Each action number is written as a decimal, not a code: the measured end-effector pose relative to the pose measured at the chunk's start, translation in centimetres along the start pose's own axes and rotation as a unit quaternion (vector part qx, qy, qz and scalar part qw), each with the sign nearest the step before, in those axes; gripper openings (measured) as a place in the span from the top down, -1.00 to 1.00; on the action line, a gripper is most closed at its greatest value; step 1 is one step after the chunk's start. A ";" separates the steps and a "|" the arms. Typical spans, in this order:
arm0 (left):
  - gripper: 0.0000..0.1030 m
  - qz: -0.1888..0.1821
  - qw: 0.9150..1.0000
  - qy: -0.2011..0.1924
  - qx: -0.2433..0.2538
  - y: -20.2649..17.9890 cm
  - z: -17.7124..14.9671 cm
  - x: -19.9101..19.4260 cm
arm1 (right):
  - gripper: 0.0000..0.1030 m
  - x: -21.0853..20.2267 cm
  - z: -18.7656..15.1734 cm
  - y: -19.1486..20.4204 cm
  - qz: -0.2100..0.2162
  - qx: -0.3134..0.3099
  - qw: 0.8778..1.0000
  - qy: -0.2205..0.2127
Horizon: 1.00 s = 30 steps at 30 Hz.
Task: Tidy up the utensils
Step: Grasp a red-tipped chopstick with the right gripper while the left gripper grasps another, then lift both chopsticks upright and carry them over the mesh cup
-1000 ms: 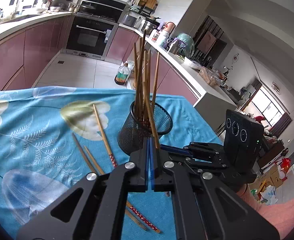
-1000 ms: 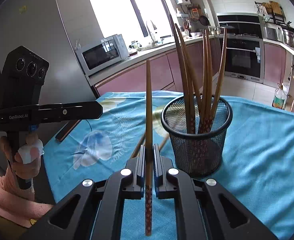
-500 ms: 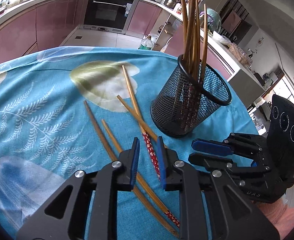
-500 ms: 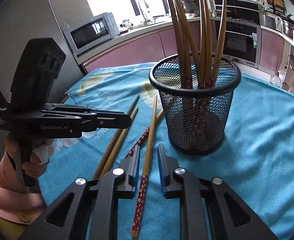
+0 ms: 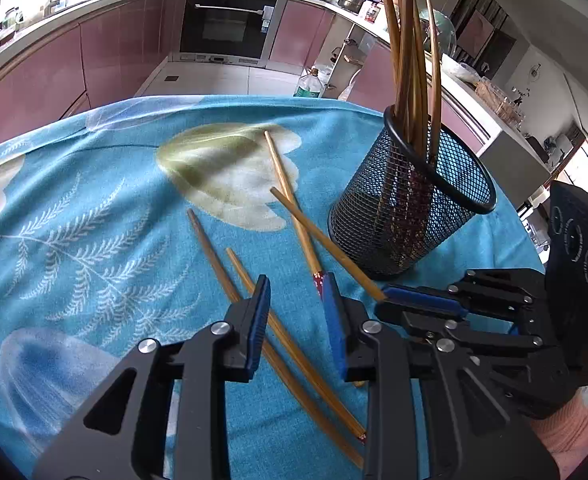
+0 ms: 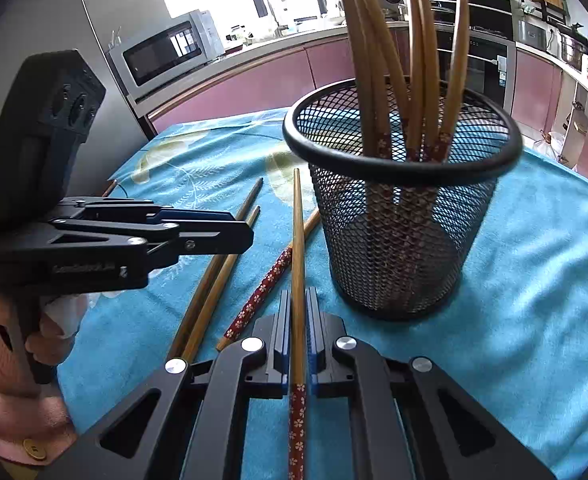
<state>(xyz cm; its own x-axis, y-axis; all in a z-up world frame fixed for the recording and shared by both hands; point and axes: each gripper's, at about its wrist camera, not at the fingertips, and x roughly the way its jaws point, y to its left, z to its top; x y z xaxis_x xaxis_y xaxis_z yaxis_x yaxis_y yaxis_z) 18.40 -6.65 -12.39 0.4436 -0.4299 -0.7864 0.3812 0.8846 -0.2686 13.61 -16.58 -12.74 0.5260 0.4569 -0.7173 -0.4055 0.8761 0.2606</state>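
Note:
A black mesh cup [image 5: 410, 204] stands on the blue floral cloth and holds several wooden chopsticks; it also shows in the right wrist view [image 6: 402, 216]. Several loose chopsticks [image 5: 254, 280] lie on the cloth left of the cup. My left gripper [image 5: 296, 316] is open and empty, low over two of them. My right gripper [image 6: 298, 320] is shut on a chopstick [image 6: 297, 240] with a red flowered end, which lies low along the cloth beside the cup. My right gripper also shows in the left wrist view [image 5: 422, 300].
The blue cloth [image 5: 94, 220] covers the table; its far edge drops to the kitchen floor. Pink cabinets and an oven [image 5: 226, 24] stand behind. A microwave [image 6: 166, 52] sits on the counter in the right wrist view.
Both grippers came down to the cloth. My left gripper opened over the loose chopsticks. My right gripper opened, then closed on a chopstick lying by the cup.

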 end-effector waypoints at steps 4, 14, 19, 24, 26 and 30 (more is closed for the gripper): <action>0.49 0.007 1.000 -0.001 0.008 -0.4 0.9 0.6 | 0.88 -2.3 -1.3 -0.7 0.014 0.019 1.000 -0.021; 0.49 0.061 0.997 0.024 0.051 -2.5 3.4 4.6 | 0.88 -5.7 -3.0 -1.1 0.029 0.019 0.998 -0.050; 0.68 0.086 0.994 0.025 0.063 -3.0 3.2 5.2 | 0.88 -6.1 -3.4 -1.3 0.034 0.020 0.998 -0.048; 0.83 0.089 0.995 0.021 0.051 -3.4 2.2 4.4 | 0.88 -6.4 -4.1 -1.8 0.040 0.021 0.998 -0.047; 0.85 0.080 0.996 0.020 0.038 -3.3 1.6 3.8 | 0.88 -6.4 -4.1 -1.8 0.043 0.022 0.998 -0.047; 0.86 0.079 0.997 0.014 0.022 -2.9 -0.4 2.2 | 0.88 -6.4 -4.1 -1.6 0.047 0.021 0.997 -0.049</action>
<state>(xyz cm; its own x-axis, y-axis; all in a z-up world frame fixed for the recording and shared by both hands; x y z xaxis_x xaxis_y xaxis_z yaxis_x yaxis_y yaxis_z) 17.94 -10.14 -13.56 0.4774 -0.2809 -0.8325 0.3444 0.9315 -0.1168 7.84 -21.54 -11.18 0.5590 0.5476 -0.6227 -0.4258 0.8339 0.3510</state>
